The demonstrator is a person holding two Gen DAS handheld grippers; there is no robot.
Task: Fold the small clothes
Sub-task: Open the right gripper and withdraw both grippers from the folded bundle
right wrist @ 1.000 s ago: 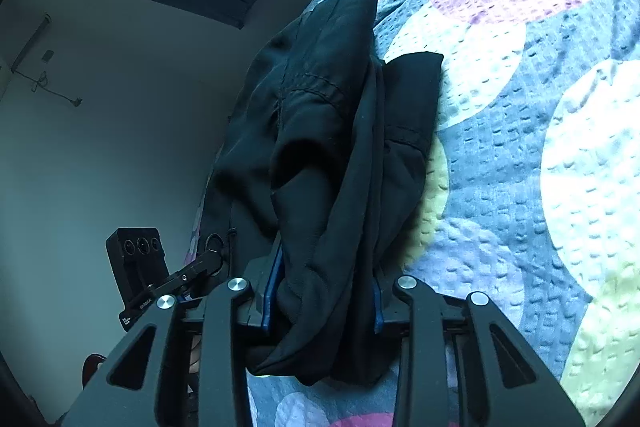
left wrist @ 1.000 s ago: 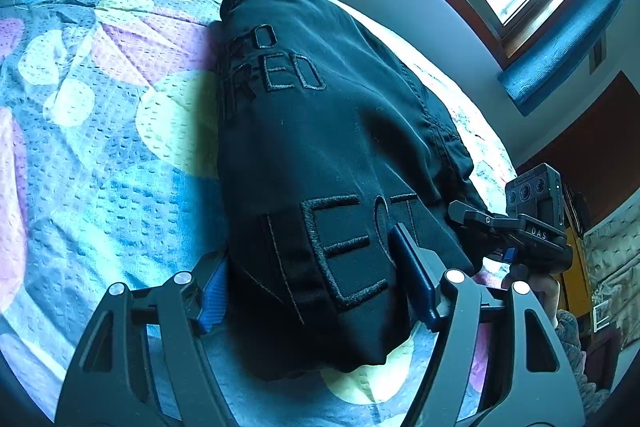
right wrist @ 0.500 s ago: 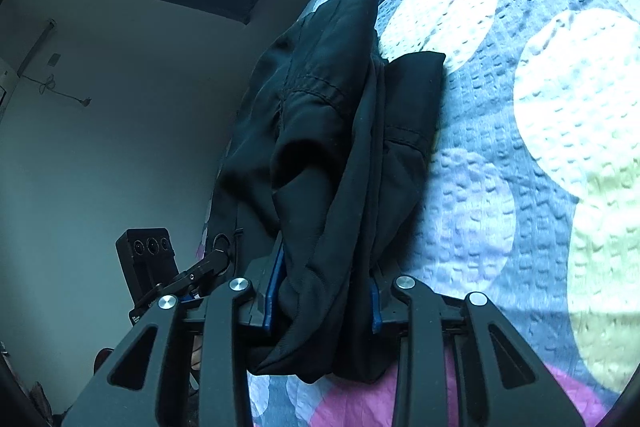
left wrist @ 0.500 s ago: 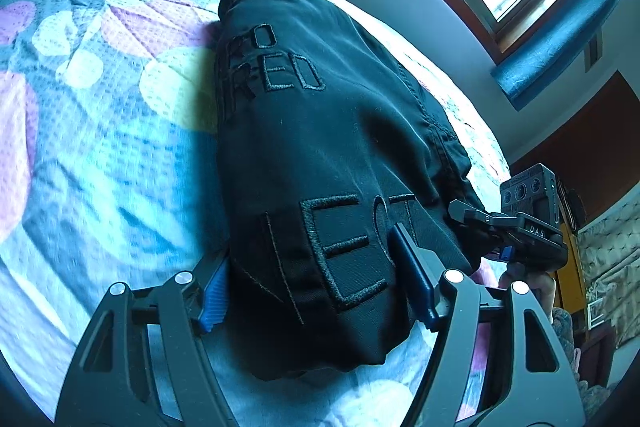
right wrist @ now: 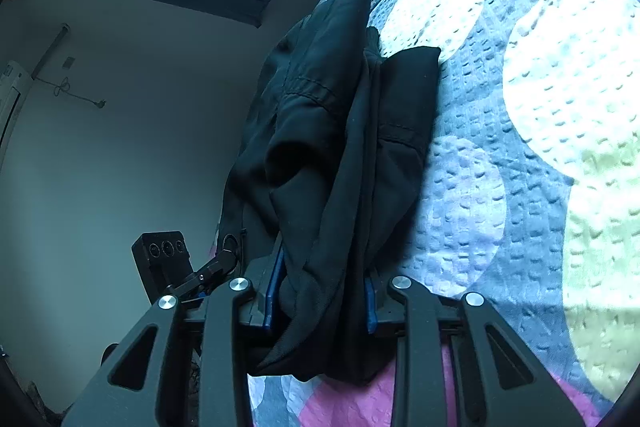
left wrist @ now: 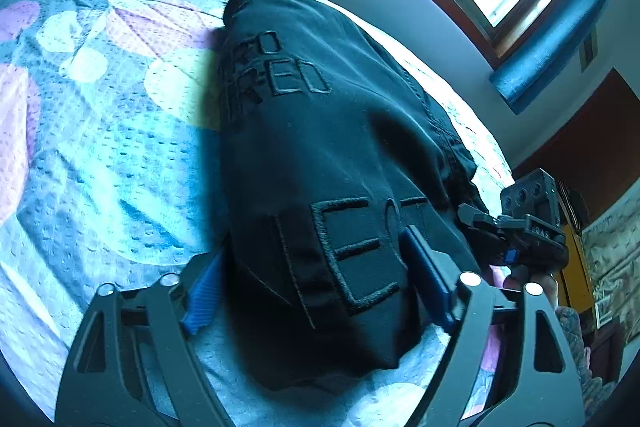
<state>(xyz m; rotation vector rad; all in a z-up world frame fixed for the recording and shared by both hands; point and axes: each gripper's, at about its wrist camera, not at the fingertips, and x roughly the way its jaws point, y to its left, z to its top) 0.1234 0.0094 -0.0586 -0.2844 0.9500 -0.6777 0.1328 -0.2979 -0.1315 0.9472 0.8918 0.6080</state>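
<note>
Left wrist: garment [left wrist: 340, 163] lengthwise (collar far).

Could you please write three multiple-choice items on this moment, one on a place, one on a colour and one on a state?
1. Where does the far end of the garment rest?
A. on a patterned bedspread
B. on a wooden floor
C. in a basket

2. What colour is the garment?
A. white
B. black
C. red

3. What is the right gripper doing?
A. hanging open over bare bedding
B. holding a hanger
C. closed on bunched cloth

Answers: 1 A, the cloth's far end lies on the dotted bedspread; 2 B, cloth and stitched letters are black; 3 C, bunched folds fill the space between its blue pads.
</note>
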